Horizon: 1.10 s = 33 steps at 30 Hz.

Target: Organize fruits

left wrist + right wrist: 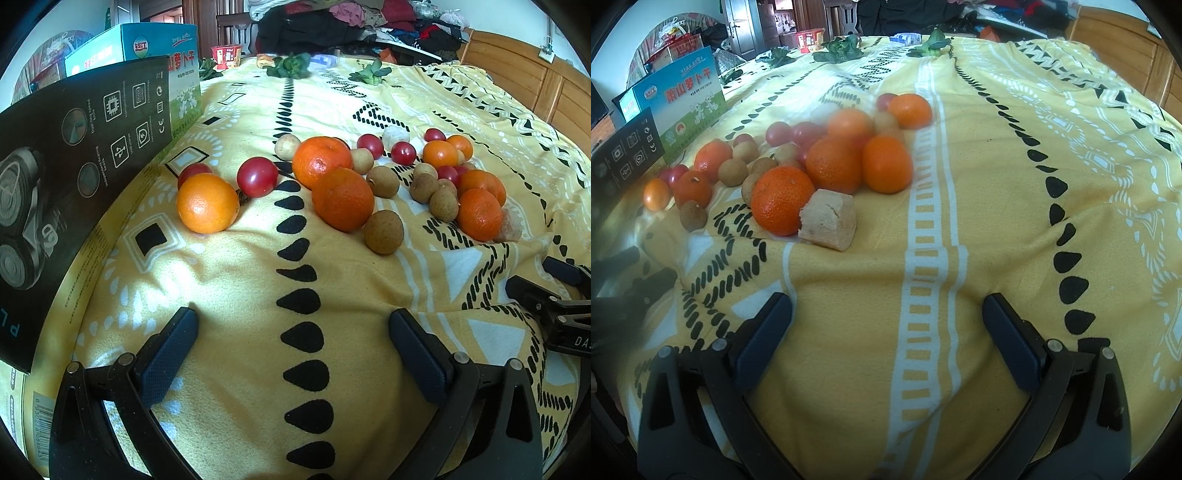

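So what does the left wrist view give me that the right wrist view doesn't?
Left wrist only: the shaver pictured on the black box's face, and the lone orange with a cherry tomato close up. Right wrist only: a clear look at the tan cake-like block touching a mandarin, plus bare blanket to the pile's right. Both show the fruit pile, the blue carton, leafy greens, and the open left gripper and right gripper, both empty.
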Motion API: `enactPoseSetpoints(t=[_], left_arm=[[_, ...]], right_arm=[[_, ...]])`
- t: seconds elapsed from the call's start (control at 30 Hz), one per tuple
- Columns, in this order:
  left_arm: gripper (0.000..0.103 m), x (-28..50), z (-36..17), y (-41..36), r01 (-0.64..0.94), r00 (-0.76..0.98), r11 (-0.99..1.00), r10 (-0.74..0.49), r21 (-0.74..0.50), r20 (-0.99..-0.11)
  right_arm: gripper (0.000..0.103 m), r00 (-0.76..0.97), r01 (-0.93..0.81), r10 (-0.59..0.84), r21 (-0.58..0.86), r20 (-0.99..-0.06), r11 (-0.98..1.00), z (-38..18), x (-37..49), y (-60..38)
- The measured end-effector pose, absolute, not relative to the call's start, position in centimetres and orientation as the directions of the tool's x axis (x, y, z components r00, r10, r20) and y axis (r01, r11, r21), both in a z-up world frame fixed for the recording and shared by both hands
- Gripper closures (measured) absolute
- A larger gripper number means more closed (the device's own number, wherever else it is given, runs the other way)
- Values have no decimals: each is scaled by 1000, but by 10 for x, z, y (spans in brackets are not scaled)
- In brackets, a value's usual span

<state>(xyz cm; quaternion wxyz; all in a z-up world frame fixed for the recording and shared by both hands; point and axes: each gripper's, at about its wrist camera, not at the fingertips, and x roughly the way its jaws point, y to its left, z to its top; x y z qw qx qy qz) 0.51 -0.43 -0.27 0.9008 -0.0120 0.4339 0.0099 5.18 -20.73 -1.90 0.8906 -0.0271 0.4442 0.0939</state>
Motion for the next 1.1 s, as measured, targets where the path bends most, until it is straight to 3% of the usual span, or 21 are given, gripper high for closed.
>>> enactPoseSetpoints(t=[0.7,0.87,1.1], left_arm=[[0,4,-2,-1,-39,621,999,9,-20,-784],[0,5,4,3,-35,571,999,-8,-34,-821],[20,14,33,5,-20,595,985,-127,-173,-793]], right_arm=[[0,587,-191,143,35,-797,981,-19,52,-207],[0,587,-191,144,36,-796,981,-19,52,-206],[0,588,-192,147,40,-796,981,-18,51,-206]])
